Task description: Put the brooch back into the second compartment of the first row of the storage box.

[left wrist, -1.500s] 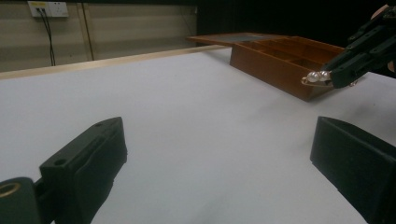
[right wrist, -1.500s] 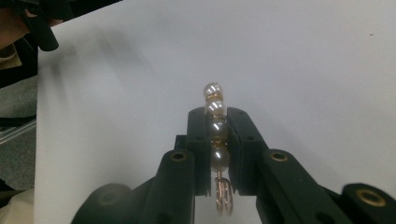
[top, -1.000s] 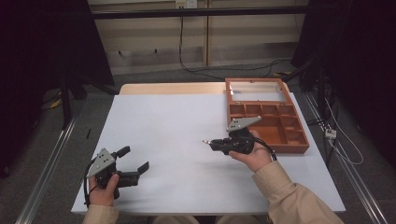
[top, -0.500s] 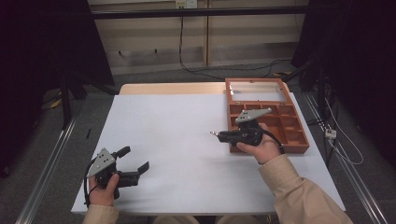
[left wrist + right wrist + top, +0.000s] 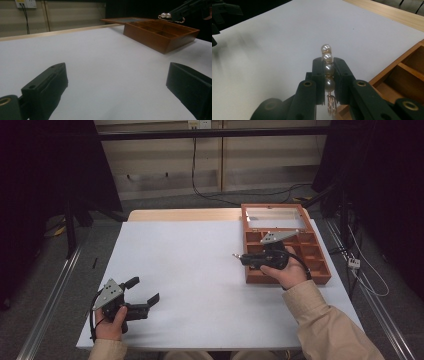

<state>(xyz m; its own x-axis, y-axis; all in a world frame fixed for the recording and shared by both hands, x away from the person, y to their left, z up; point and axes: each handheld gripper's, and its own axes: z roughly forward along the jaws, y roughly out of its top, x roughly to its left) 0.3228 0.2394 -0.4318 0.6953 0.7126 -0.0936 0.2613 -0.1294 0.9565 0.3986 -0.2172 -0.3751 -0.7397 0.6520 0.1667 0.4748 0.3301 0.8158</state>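
My right hand-held gripper (image 5: 327, 75) pinches a pearl brooch (image 5: 327, 72) right of centre in the high view, over the near-left corner of the wooden compartment box (image 5: 320, 270) (lid open). My left hand-held gripper (image 5: 142, 292) rests at lower left on the white counter (image 5: 200, 270), jaws spread apart.

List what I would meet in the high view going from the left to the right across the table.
Left hand-held gripper, open, at the near left → bare white table → pearl piece held by the right hand-held gripper → wooden compartment box.
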